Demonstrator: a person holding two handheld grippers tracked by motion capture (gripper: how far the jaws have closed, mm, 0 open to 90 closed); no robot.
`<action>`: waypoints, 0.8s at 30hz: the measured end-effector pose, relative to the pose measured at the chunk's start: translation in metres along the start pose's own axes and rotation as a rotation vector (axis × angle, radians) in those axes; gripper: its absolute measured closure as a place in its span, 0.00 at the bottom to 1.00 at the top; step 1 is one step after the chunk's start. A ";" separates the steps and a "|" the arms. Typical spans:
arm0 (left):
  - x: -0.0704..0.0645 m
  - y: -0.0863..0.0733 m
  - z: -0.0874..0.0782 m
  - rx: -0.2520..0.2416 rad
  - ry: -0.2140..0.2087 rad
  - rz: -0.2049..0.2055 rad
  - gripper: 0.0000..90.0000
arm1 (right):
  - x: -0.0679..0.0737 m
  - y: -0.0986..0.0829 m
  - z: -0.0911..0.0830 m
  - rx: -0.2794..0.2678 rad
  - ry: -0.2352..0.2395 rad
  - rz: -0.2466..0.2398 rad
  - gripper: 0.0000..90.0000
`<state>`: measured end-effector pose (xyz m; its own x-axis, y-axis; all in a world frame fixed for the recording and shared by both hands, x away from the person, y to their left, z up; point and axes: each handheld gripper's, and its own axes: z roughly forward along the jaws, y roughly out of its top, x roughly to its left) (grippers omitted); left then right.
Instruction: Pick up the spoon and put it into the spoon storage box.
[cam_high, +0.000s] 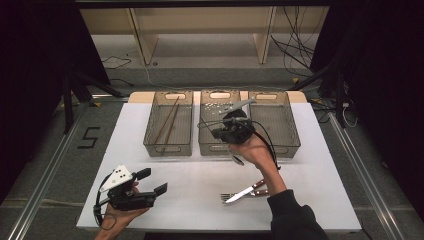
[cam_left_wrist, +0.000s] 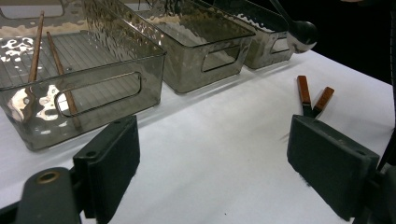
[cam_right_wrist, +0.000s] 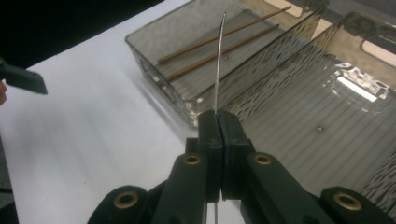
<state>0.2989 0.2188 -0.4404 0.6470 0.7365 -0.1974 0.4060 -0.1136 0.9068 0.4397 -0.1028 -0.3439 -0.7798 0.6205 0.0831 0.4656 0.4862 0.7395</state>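
Note:
My right gripper (cam_high: 231, 132) hovers over the front of the middle clear bin (cam_high: 212, 148). It is shut on a metal spoon, whose bowl (cam_high: 237, 160) hangs below the hand. In the right gripper view the jaws (cam_right_wrist: 218, 122) pinch the thin spoon handle (cam_right_wrist: 219, 60), seen edge-on, above the wall between the two bins. In the left gripper view the spoon bowl (cam_left_wrist: 302, 32) shows at the top right. My left gripper (cam_high: 152, 181) rests open and holds nothing near the table's front left, its pads (cam_left_wrist: 112, 158) wide apart.
Two wooden chopsticks (cam_high: 169, 122) lie in the left bin (cam_high: 168, 147). The right bin (cam_high: 287, 145) stands beside the middle one. A knife and a fork (cam_high: 245, 192) with wooden handles (cam_left_wrist: 303, 91) lie on the white table (cam_high: 190, 200), front right of centre.

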 end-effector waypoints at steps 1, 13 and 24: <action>0.000 0.000 0.000 0.000 0.000 0.000 0.18 | -0.001 0.001 0.000 -0.003 -0.004 0.004 1.00; 0.000 0.000 0.000 -0.001 0.003 -0.001 0.18 | -0.029 0.023 -0.003 -0.077 -0.056 0.078 1.00; 0.000 0.000 0.000 -0.001 0.004 0.003 0.18 | -0.053 0.035 0.000 -0.143 -0.122 0.132 1.00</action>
<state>0.2985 0.2190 -0.4404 0.6454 0.7390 -0.1934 0.4039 -0.1152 0.9075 0.4976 -0.1181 -0.3225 -0.6558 0.7468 0.1108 0.4898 0.3092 0.8152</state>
